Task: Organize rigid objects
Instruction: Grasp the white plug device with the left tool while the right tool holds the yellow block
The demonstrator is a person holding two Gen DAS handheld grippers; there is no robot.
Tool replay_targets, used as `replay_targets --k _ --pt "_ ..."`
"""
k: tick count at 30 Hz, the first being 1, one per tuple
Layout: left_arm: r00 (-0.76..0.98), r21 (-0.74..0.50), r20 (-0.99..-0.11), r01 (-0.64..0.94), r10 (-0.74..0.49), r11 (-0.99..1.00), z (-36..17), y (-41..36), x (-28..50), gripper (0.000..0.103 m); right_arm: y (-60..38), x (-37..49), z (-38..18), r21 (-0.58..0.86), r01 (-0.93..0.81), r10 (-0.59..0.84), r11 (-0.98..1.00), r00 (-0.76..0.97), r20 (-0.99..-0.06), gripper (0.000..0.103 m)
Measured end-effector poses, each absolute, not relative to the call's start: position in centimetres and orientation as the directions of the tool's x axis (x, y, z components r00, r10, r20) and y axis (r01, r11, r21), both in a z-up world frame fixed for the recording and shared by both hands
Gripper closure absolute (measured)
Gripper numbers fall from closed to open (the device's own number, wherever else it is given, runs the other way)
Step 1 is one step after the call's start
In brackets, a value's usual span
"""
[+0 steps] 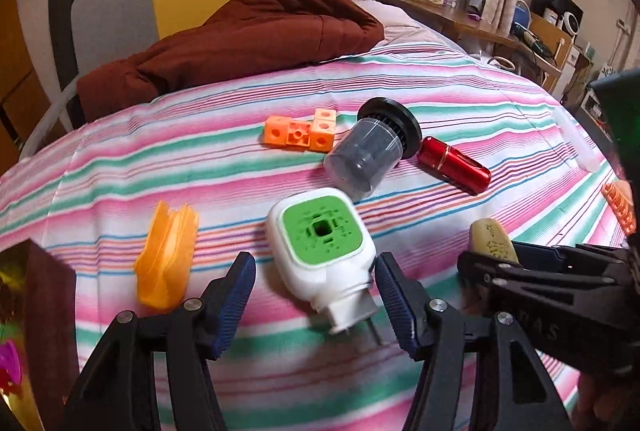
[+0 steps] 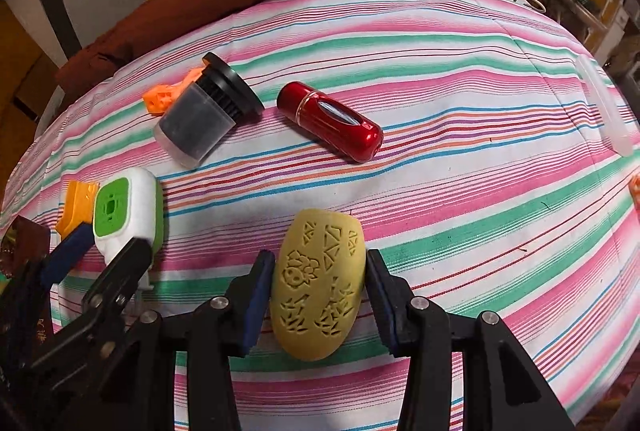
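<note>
My left gripper (image 1: 314,271) stands open around a white plug-in device with a green face (image 1: 320,243), which lies on the striped bedspread (image 1: 440,103). Small gaps show beside its blue pads (image 1: 240,283). My right gripper (image 2: 318,287) is shut on a yellow carved oval piece (image 2: 318,283), its pads pressing on both sides. In the left wrist view that yellow piece (image 1: 492,239) and the right gripper (image 1: 520,271) sit at the right. The right wrist view shows the left gripper (image 2: 104,251) at the white device (image 2: 128,207).
On the bedspread lie joined orange blocks (image 1: 300,135), a grey cylinder with a black cap (image 1: 368,151), a red metal cylinder (image 1: 454,165), an orange plastic piece (image 1: 168,259) and a translucent tube (image 1: 576,143). A brown box (image 1: 44,291) stands at the left, a brown quilt (image 1: 248,27) behind.
</note>
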State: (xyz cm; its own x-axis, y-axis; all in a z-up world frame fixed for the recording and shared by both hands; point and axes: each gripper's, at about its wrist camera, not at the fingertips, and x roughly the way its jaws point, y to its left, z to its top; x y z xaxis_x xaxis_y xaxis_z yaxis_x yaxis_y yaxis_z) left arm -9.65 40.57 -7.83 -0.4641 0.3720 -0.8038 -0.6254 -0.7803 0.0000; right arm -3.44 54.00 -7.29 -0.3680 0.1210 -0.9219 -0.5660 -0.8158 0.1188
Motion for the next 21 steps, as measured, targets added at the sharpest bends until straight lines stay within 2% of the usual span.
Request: replay_targets --k 2,5,16,17,20,21 --pt "-0.464 -0.002 -0.802 -0.629 0.377 -0.778 -8.2 40.7 -9.8 0.040 54.2 -4.5 -7.9 0.121 -0.567 0.120 -0.815 -0.368 -0.922 0.056" --pt "-0.447 -0.053 -0.795 -0.622 0.410 -0.781 -8.9 40.2 -10.1 0.047 54.2 -4.5 -7.9 0.120 -0.567 0.120 -0.815 -0.368 -0.922 0.056" --pt "-0.469 -0.087 -0.748 -0.632 0.469 -0.770 -9.4 36.4 -7.7 0.052 54.2 -4.5 -7.9 0.111 -0.562 0.124 -0.819 -0.363 -0.924 0.056" --pt "-0.467 -0.087 -0.748 -0.634 0.471 -0.768 -9.5 35.9 -7.3 0.054 54.2 -4.5 -7.9 0.109 -0.561 0.125 -0.821 -0.362 -0.924 0.056" --pt "-0.478 -0.066 -0.749 -0.634 0.458 -0.770 -9.8 34.2 -5.9 0.069 54.1 -4.6 -7.9 0.093 -0.554 0.134 -0.828 -0.356 -0.925 0.056" --pt "-0.484 -0.060 -0.747 -0.634 0.456 -0.771 -9.8 33.6 -5.3 0.069 54.0 -4.6 -7.9 0.087 -0.551 0.138 -0.830 -0.354 -0.925 0.056"
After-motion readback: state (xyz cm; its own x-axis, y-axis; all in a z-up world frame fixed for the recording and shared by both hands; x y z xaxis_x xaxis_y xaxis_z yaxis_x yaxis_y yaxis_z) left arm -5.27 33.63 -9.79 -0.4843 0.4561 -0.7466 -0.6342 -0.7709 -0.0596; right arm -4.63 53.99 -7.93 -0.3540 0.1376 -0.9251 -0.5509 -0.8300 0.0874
